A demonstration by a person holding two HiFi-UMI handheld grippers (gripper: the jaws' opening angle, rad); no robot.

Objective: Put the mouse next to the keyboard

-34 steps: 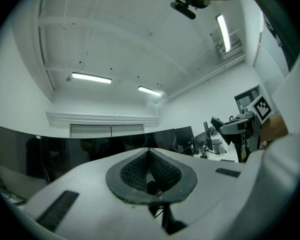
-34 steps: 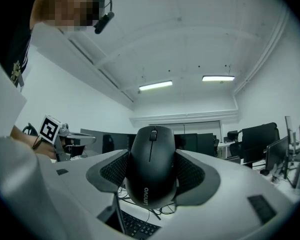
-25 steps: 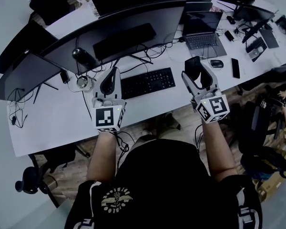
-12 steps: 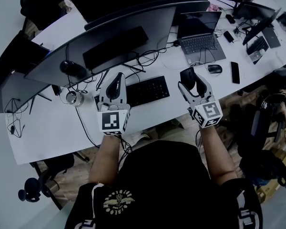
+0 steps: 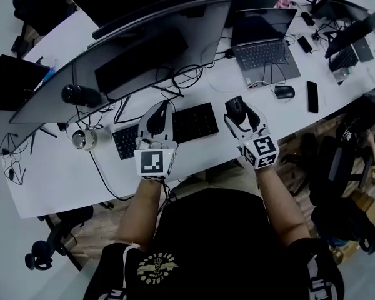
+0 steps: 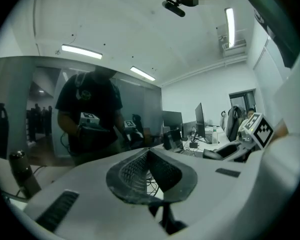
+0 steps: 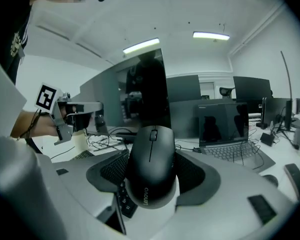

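My right gripper (image 5: 240, 114) is shut on the black mouse (image 5: 235, 107), held just above the white desk (image 5: 62, 180) a little right of the black keyboard (image 5: 198, 120). In the right gripper view the mouse (image 7: 151, 170) fills the gap between the pads, and keyboard keys (image 7: 122, 203) show below it. My left gripper (image 5: 157, 112) hovers over the keyboard's middle and hides part of it. In the left gripper view its pads (image 6: 135, 171) meet with nothing between them, and the gripper (image 6: 149, 156) is shut.
A wide curved monitor (image 5: 144, 49) stands behind the keyboard with tangled cables (image 5: 187, 74) under it. A laptop (image 5: 262, 49), a second mouse (image 5: 284, 92) and a phone (image 5: 312, 96) lie to the right. A round metal object (image 5: 82, 139) sits left. The desk edge runs just before me.
Both grippers have shifted left along the desk. The right one has carried the mouse closer to the keyboard's right end, and the left one now hangs over the keyboard.
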